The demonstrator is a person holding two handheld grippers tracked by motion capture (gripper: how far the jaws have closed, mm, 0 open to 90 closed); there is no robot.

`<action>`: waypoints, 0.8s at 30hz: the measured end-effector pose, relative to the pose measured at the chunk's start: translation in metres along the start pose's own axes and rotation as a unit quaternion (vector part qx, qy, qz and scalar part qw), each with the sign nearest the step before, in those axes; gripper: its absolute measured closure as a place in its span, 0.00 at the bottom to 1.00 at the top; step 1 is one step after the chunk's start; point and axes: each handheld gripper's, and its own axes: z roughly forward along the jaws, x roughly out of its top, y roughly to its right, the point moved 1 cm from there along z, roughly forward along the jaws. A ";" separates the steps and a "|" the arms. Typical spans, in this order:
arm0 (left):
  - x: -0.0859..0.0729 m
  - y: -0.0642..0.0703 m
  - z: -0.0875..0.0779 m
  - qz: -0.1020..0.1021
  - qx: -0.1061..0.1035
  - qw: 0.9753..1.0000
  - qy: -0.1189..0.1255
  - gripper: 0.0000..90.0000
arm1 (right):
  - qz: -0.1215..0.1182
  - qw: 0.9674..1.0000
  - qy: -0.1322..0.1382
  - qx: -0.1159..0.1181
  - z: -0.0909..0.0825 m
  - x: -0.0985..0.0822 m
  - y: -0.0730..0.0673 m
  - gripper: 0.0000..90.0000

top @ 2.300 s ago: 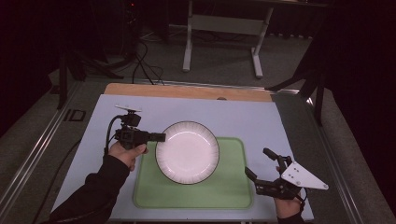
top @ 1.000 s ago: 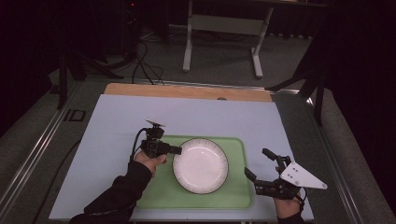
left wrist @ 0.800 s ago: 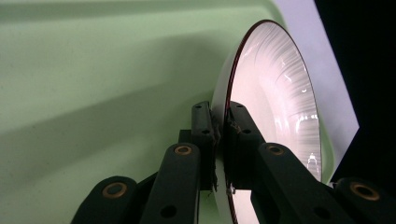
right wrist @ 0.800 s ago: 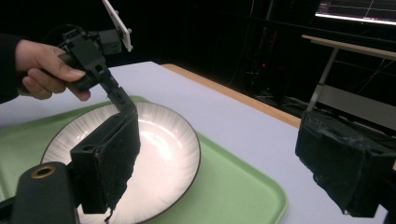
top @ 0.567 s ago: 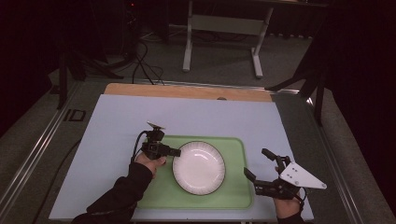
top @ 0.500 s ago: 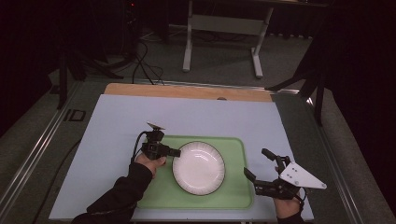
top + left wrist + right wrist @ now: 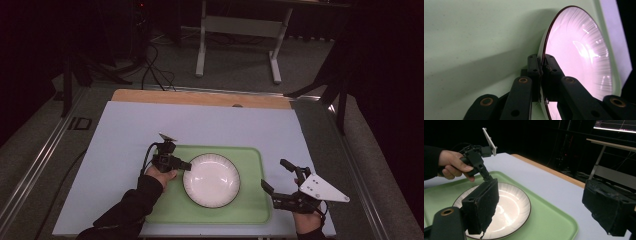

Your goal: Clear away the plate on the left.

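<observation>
— Two hand-held grippers at your pale blue worktop (image 7: 125,130): what does your left hand-held gripper (image 7: 186,165) grip?
— It pinches the rim of the round white ribbed plate (image 7: 211,180), lying on the green plastic tray (image 7: 252,160).
— And your right hand-held gripper (image 7: 276,181)?
— Jaws spread wide, holding nothing, beside the tray's right edge.

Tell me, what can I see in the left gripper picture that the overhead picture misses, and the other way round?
The left gripper view gives the close-up: the left gripper shut on the plate's rim, one jaw on each side. The high view gives the whole layout: the right gripper open beside the green tray, the pale blue table, and the person's sleeve. Both show the white plate on the tray.
</observation>
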 end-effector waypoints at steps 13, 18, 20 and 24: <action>0.005 0.009 -0.011 0.020 0.025 0.999 0.006 0.78 | -0.001 1.000 -0.002 -0.001 0.000 0.000 -0.001 0.15; 0.005 0.020 -0.022 0.045 0.038 0.998 0.022 0.71 | 0.000 1.000 -0.003 -0.001 0.001 0.000 0.000 0.15; 0.005 0.022 -0.025 0.050 0.041 0.998 0.026 0.69 | 0.000 1.000 -0.003 -0.001 0.001 0.000 0.000 0.15; 0.005 0.034 -0.038 0.081 0.040 0.995 0.040 0.53 | -0.002 1.000 -0.002 -0.002 0.000 0.000 0.000 0.15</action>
